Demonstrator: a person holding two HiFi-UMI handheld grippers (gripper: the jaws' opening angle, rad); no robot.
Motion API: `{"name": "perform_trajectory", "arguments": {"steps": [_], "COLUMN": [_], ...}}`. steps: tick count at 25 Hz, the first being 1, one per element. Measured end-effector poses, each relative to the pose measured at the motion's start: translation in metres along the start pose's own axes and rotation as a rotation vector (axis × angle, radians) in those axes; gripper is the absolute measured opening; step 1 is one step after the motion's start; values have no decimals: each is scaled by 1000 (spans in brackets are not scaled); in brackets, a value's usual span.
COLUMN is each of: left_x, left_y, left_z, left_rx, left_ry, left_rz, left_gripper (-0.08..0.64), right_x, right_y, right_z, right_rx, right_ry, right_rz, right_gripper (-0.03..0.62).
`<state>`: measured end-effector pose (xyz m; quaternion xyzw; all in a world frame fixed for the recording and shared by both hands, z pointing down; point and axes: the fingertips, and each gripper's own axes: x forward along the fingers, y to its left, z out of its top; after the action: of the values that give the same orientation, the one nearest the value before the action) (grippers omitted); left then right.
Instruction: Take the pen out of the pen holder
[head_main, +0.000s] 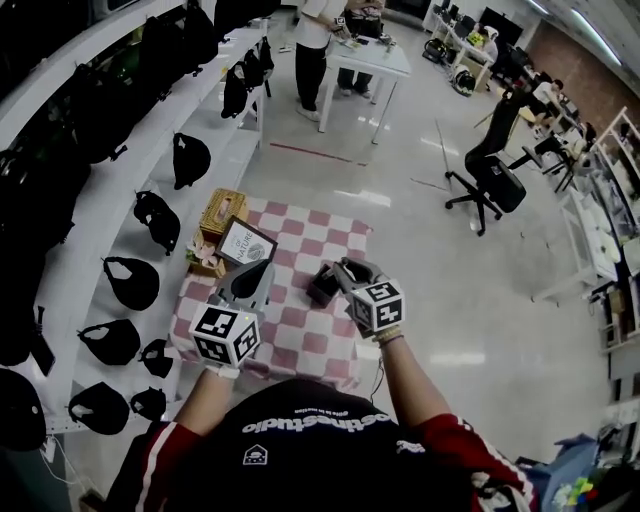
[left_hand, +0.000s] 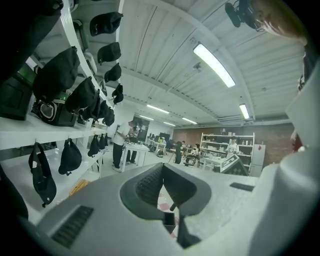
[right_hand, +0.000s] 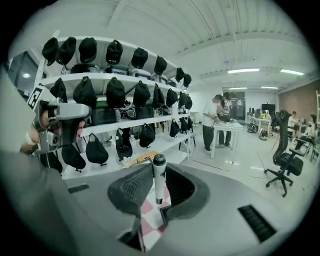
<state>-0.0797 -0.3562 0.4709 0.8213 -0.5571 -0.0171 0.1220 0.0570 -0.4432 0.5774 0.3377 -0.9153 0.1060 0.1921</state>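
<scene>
From the head view, the left claw (head_main: 252, 276) and right claw (head_main: 347, 272) hang over the checked tabletop (head_main: 300, 340). A dark pen holder (head_main: 321, 287) sits at eight o'clock of the right one.

In the left gripper view, the pads meet with nothing between them.

In the right gripper view, the white pen (right_hand: 159, 172) stands upright and clamped, its tip at six o'clock. It looks clear of the holder, so I reckon the next move is a steady carry and a gentle set-down.
</scene>
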Motion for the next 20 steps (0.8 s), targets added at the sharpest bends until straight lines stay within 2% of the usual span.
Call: {"name": "perform_trajectory", "arguments": {"steps": [5,9,12,20], "left_x": [-1,0,-2,-16], "left_y": [-7,-16,-23,-33], "left_z": [10,19,25,38], "left_rx": [8,45,79,97], "left_ry": [-8,-16,-16,-37], "left_rz": [-34,-76,-101,-159], "left_gripper": [6,5,5,5], "right_x": [-25,-46,-62,-108], "right_y": [11,17,27,61], "right_z": [33,57,74,109], "right_rx": [23,32,20,5], "right_ry": [-76,-143,-175,-270], "right_rz": [-15,-41,-54,-88], "right_gripper": [81,81,81,81]}}
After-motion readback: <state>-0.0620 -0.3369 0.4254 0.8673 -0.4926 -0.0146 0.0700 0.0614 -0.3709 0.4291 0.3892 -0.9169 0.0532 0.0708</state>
